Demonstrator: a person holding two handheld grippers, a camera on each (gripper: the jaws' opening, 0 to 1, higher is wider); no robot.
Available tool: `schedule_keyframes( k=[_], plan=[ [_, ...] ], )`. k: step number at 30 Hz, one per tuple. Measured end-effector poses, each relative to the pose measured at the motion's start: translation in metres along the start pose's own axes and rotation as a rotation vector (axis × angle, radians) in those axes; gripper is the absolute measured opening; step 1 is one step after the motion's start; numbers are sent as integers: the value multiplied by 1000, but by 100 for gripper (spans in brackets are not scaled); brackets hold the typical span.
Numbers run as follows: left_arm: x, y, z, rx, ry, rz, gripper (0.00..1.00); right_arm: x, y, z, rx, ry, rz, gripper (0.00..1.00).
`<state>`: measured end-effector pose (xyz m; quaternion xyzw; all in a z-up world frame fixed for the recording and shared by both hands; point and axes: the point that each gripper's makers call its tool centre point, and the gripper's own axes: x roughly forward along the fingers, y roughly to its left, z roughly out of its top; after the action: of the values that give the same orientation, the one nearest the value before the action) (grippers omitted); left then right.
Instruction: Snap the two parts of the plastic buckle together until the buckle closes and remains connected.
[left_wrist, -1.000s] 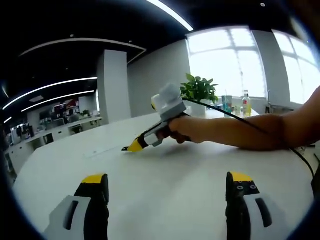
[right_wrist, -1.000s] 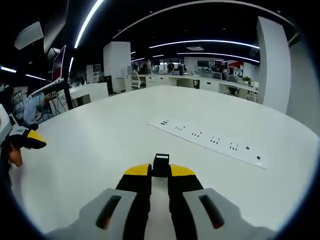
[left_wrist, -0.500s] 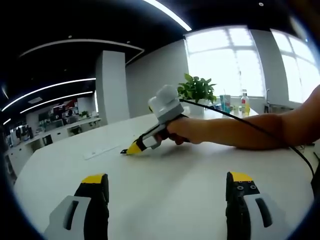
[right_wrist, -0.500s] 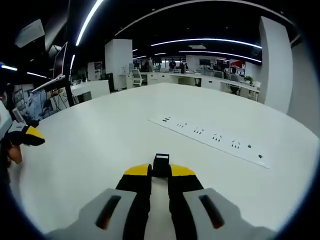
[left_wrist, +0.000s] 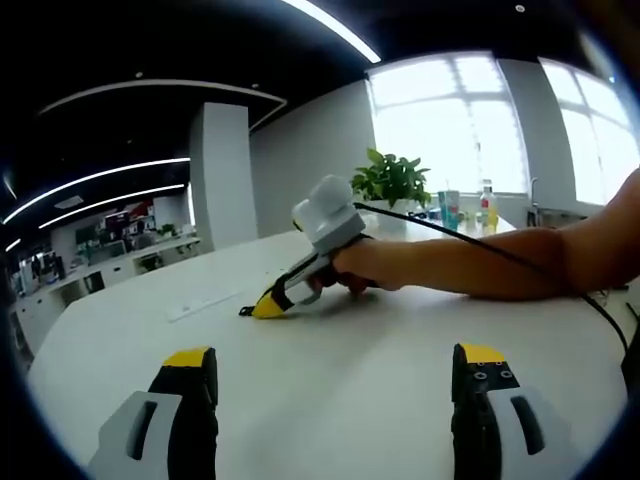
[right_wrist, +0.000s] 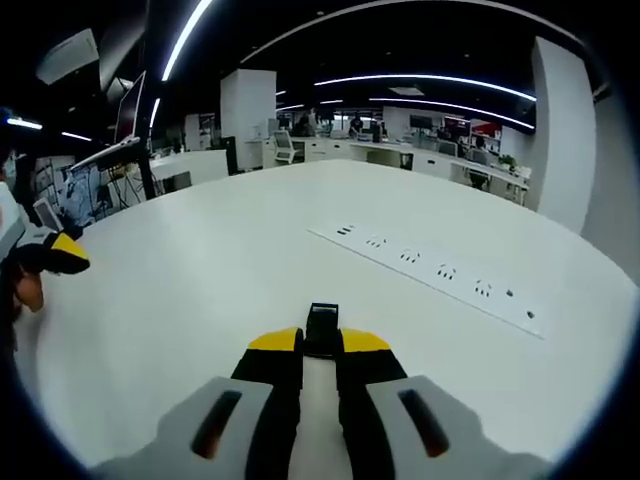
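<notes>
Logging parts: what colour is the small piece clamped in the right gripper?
Black plastic buckle piece, clearest in the right gripper view.

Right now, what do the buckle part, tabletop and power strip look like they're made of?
Buckle part: black, looks like moulded plastic, dull sheen; held in the shut right gripper.
Tabletop: smooth white, likely laminate; faint soft reflections, no grain.
Power strip: flat white, probably plastic; set flush in the top, dark socket slots.
</notes>
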<state>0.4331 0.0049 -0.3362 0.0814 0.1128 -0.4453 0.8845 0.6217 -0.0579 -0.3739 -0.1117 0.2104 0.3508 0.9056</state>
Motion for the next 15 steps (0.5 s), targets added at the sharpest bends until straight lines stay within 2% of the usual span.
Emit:
schedule_keyframes(
  k=[10,15],
  plan=[
    [1,1,-2,1,4,-1,99,-2,5,-1,-23,-7,33,11],
    [3,-2,-4,2,10,-10,99,-5,8,-2,-74,-12,76,11]
  ],
)
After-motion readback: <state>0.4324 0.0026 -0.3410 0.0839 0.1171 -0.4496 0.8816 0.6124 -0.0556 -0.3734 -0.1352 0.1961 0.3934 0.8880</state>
